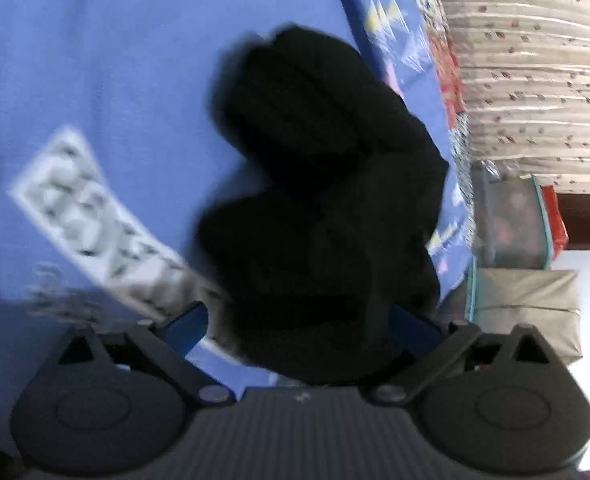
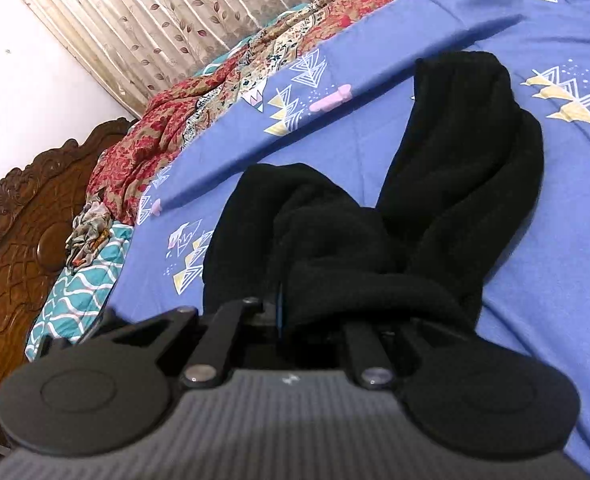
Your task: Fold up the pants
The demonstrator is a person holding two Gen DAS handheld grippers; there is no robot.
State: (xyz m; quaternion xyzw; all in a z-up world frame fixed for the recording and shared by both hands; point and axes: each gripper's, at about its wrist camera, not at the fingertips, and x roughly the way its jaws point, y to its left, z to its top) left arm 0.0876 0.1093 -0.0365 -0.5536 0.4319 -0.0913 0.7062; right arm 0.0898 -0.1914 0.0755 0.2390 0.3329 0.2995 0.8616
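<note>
The black pants lie bunched on the blue bed sheet, two legs spreading away from me. My right gripper is shut on a fold of the pants at their near end; cloth hides its fingertips. In the left wrist view the pants hang crumpled in front of the camera above the sheet. My left gripper has its blue fingers spread wide with black cloth bunched between them, and the view is motion-blurred.
A patterned red and beige blanket and a teal cloth lie along the bed's far edge by a carved wooden headboard. Pleated curtains hang behind. Storage boxes stand beside the bed.
</note>
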